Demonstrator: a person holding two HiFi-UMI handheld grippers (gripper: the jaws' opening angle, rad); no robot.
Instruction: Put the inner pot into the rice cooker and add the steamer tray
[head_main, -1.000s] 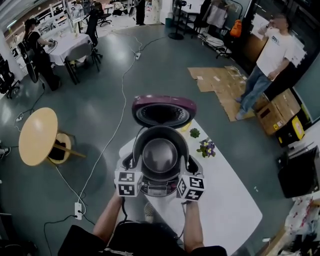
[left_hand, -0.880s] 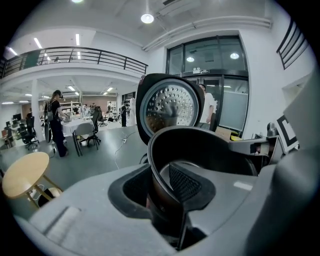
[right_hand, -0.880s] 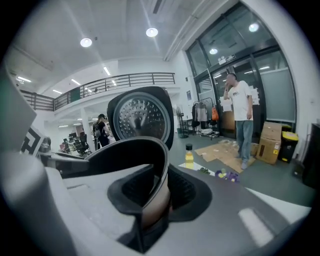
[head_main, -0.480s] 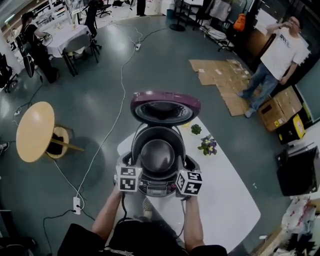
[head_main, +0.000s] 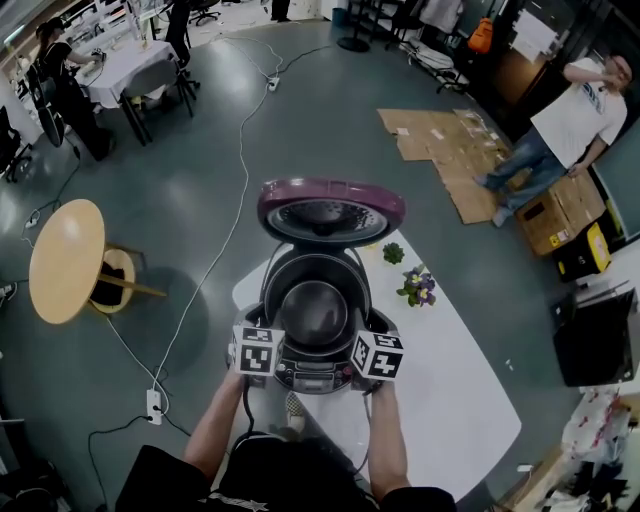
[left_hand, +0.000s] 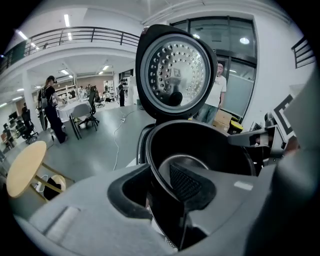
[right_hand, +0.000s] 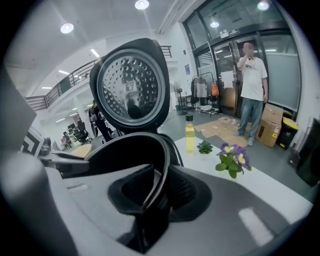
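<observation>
Head view, lid (head_main: 331, 212) up behind pot (head_main: 314, 312), flowers (head_main: 417, 288) nr cooker (head_main: 316, 377)

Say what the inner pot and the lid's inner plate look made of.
The inner pot: likely metal with a dark non-stick coating; thin rim, dull grey sheen inside. The lid's inner plate: probably bare polished metal; bright, reflective, punched with small holes.
</observation>
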